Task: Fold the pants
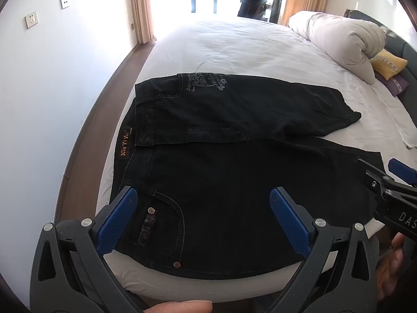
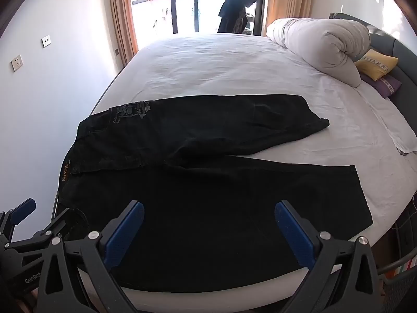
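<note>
Closest to me, the left tool (image 1: 203, 214) hangs over the near edge of the bed with its two blue-padded fingers (image 1: 117, 219) spread wide apart, released and gripping nothing; beneath it lies the front pocket with copper rivets (image 1: 156, 224) on the black denim pants (image 1: 234, 182). Beside it, toward the leg end of the pants, the right tool (image 2: 208, 229) hovers likewise with its blue pads (image 2: 294, 234) parted and nothing between them, just above the dark cloth of the near leg. The pants lie spread on the white bed sheet (image 2: 221, 65) along the near side of the bed, waistband toward the white wall (image 1: 39, 91), legs running toward the headboard side. The far half of the pants is turned so a pale embroidered pocket design (image 1: 206, 80) faces up, and a brown waistband label with gold lettering (image 1: 126, 143) shows at the waist between the two halves. The far leg ends short of the near one, its hem rumpled on the sheet. Beyond the pants, the sheet stretches bare to a rolled white duvet (image 2: 320, 49), with a yellow cushion (image 2: 378, 64) and a purple cushion (image 2: 385, 84) tucked behind it. Farthest from the pants stand tan curtains (image 2: 122, 15) framing a bright glass door (image 2: 192, 2), where a dark garment (image 2: 234, 10) hangs.
</note>
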Demonstrator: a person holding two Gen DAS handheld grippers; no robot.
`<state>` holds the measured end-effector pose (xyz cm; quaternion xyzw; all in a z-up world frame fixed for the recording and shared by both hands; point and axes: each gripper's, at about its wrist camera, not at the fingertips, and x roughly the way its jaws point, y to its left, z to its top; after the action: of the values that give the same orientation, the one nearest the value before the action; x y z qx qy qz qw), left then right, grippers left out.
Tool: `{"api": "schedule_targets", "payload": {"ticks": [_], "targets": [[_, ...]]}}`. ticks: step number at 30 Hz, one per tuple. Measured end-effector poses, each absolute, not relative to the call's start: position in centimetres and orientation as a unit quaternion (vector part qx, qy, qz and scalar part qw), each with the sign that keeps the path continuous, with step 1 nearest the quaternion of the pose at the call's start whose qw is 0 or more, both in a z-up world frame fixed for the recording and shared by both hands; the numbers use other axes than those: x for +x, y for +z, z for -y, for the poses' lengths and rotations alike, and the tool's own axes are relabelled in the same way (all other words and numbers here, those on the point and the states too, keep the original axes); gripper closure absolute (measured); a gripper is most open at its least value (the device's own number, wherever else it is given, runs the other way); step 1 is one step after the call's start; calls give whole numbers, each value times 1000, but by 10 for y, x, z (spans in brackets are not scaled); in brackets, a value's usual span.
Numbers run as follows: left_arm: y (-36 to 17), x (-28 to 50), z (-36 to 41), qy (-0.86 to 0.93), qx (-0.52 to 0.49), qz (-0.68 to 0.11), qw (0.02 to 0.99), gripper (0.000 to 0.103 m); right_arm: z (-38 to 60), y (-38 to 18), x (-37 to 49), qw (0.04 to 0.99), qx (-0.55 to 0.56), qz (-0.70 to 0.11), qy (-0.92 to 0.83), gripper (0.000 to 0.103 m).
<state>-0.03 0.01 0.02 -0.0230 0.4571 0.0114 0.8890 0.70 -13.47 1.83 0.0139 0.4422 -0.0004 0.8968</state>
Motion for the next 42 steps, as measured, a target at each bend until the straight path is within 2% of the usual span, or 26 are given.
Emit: {"api": "schedule_targets", "payload": {"ticks": [42], "targets": [[-4,1,3,13,-22,-464,885,0,134,9,5,891,13,-454,1,0]]}}
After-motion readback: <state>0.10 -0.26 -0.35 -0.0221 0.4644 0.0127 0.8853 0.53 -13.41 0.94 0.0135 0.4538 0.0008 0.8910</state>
